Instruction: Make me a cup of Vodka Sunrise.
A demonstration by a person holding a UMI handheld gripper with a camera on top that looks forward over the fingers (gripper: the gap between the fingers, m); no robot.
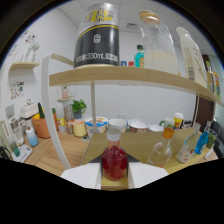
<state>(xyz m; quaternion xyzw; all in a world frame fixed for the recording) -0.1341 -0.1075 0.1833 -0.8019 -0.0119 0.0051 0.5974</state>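
1. The flask of red liquid [115,162] stands at lower centre of the frame on the wooden counter [140,142], between my two white fingers [82,176].
2. My gripper [116,179] is released: a gap shows at each side of the flask, so neither finger presses on it.
3. To the right of the flask stands a clear flask with an orange cap [162,150].
4. Behind it, a row of bowls and cups [117,125] lines the counter.
5. At upper centre, a wooden shelf [125,76] carries a black 330mL can [97,37] and a clear glass bottle [157,42].
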